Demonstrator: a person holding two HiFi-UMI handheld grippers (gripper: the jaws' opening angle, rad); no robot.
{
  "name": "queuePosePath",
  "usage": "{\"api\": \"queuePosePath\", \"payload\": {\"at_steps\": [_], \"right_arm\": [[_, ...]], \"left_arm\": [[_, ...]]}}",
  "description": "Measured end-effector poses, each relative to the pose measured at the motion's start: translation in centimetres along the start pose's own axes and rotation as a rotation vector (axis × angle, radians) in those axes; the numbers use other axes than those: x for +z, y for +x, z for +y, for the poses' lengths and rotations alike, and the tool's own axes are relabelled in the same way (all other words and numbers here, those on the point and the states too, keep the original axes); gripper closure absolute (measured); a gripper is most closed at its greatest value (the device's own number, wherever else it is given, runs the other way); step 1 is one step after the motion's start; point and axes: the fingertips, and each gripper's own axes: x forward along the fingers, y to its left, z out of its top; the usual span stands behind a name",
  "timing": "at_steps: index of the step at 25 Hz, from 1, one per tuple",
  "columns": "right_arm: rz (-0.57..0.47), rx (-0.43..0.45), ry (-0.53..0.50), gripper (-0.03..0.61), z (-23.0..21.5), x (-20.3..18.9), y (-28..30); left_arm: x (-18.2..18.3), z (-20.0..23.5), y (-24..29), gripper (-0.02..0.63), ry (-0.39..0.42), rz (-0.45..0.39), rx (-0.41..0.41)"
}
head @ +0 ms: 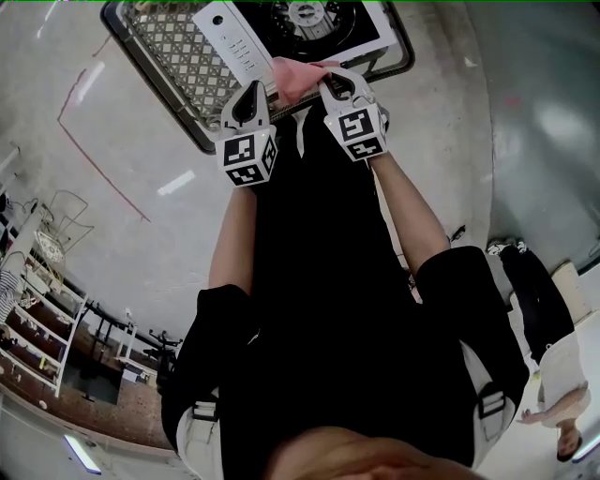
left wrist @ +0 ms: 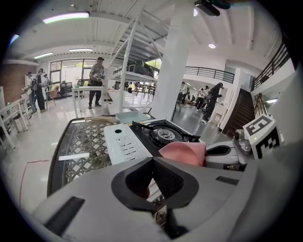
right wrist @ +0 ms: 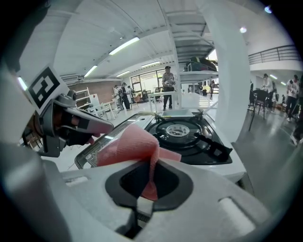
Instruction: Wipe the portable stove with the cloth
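The portable stove is white with a black burner top and stands on a glass lattice table. A pink cloth hangs at the stove's near edge. My right gripper is shut on it. In the right gripper view the cloth folds down between the jaws of that gripper, with the stove just beyond. My left gripper is beside the cloth on the left, shut with nothing in it. The left gripper view shows its own tip, the stove and the cloth.
A pale flat board lies on the table behind the stove. A thick white pillar rises past the table. A wire shelf rack stands on the floor at left. Several people are far off in the hall.
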Motion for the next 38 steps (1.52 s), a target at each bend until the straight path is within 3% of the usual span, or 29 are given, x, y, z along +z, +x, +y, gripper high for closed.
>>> {"api": "queuePosePath", "payload": {"at_steps": [19, 29, 38], "right_arm": [[-0.025, -0.003, 0.009, 0.569, -4.6, 0.4, -1.3], [-0.020, -0.028, 0.011, 0.569, -6.8, 0.0, -2.2], [-0.016, -0.103, 0.053, 0.569, -8.7, -0.3, -3.3]], "left_arm": [[1.4, -2.8, 0.8, 0.615, -0.011, -0.027, 0.049], [2.0, -4.7, 1.7, 0.615, 0.007, -0.022, 0.026], [3.0, -5.1, 2.1, 0.615, 0.018, -0.028, -0.008]]}}
